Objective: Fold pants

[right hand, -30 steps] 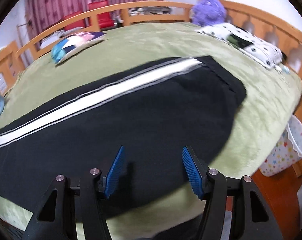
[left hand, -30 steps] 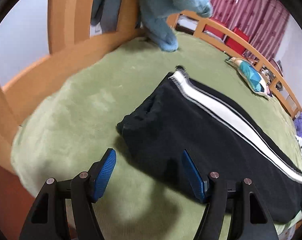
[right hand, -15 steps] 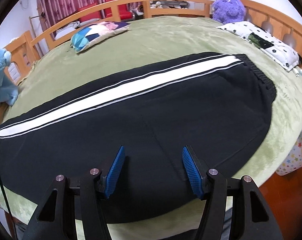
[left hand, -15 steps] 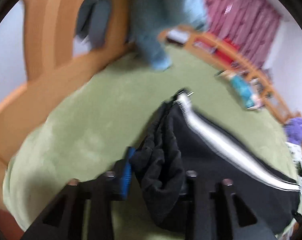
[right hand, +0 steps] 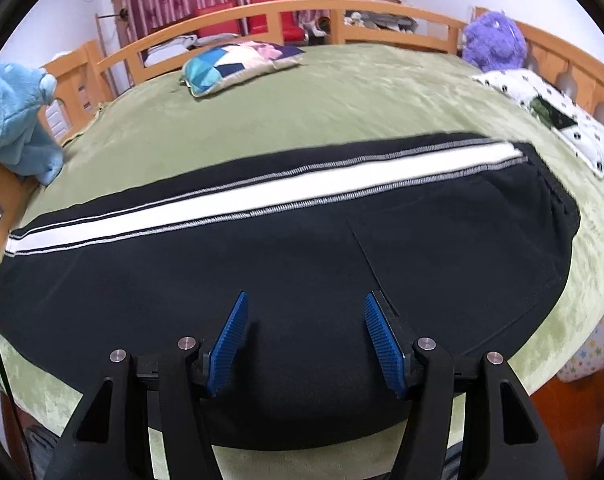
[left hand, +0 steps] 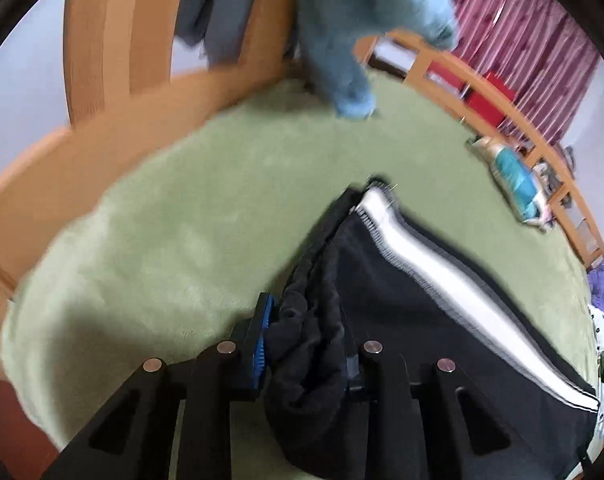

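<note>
Here my left gripper (left hand: pixel 305 344) is clenched on a bunched fold of the black fleece pants with a white side stripe (left hand: pixel 441 320), at the leg-cuff end, and the gathered cloth spills out between its blue-padded fingers (left hand: pixel 264 332) and hangs over them toward me. From the left wrist view the rest of the garment runs away to the right across the green plush bedspread (left hand: pixel 182 220), its stripe edged in grey stitching. My right gripper (right hand: pixel 303 340) is released, its blue ribbed pads (right hand: pixel 230 332) spread wide, and it hovers over the near edge of the trousers (right hand: pixel 302 260) around the middle of their length; I cannot tell whether the tips touch the fabric. In that view the pants lie flat and long across the bed, waistband toward the right. Beyond them on the spread I see a patchwork cushion in blue, white and pink (right hand: pixel 238 64), a white pillow with black dots (right hand: pixel 561 120) at the right edge, and a purple plush toy (right hand: pixel 493 42) by the orange wooden bed rail (right hand: pixel 302 10). A light blue plush toy (left hand: pixel 341 40) sits against the rail at the cuff end.
</note>
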Demonstrator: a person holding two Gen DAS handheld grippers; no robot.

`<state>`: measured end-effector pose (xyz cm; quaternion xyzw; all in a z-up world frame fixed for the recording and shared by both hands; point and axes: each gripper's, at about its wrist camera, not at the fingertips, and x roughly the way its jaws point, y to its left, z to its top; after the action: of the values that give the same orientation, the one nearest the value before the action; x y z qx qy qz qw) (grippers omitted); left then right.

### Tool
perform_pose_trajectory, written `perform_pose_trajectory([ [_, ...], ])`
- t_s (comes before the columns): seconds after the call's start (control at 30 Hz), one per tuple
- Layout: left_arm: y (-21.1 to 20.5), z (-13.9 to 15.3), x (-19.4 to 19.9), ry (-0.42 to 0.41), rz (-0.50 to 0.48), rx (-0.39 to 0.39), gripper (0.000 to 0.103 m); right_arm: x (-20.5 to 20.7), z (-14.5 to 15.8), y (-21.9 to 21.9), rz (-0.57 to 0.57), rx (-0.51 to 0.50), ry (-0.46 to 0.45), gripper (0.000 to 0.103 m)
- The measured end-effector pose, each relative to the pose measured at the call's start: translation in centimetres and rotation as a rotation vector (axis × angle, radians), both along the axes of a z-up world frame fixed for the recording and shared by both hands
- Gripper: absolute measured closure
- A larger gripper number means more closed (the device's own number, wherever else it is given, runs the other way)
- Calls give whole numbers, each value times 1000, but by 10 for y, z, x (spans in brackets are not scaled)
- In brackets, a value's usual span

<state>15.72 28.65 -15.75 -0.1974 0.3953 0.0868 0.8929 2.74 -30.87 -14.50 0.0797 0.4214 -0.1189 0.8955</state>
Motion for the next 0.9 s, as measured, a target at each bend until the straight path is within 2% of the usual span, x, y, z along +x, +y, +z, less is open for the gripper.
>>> perform_pose_trajectory([
  [0.13, -39, 53, -10, -37, -27, 185, 79, -5, 11, 1, 13, -33, -33, 43],
  [0.23, -92, 96, -19, -111, -100, 328, 79, -13, 17, -6, 13, -37, -60, 43],
  [0.3, -144, 124, -27, -167, -190, 416, 79, -18, 19, -13, 2, -42, -69, 43],
  [0.37, -185, 140, -37, -202, -271, 457, 79, -26, 22, -25, -10, -34, -83, 43],
  [0.4, -220, 148, -43, -218, -332, 489, 79, -30, 22, -31, -17, -28, -91, 43],
  [0.5, -302, 151, -53, -235, -462, 559, 79, -44, 23, -53, -44, 4, -117, 43],
  [0.67, -415, 124, -67, -213, -675, 556, 79, -62, 17, -87, -86, 77, -135, 43],
  [0.73, -448, 103, -73, -172, -757, 508, 77, -67, 13, -95, -97, 93, -135, 43],
  [0.8, -468, 82, -76, -123, -859, 407, 63, -69, 9, -102, -101, 117, -131, 43],
  [0.83, -473, 75, -77, -99, -884, 364, 61, -69, 6, -106, -100, 136, -126, 43],
  [0.9, -475, 71, -80, -82, -886, 340, 49, -68, 2, -109, -97, 163, -119, 43],
])
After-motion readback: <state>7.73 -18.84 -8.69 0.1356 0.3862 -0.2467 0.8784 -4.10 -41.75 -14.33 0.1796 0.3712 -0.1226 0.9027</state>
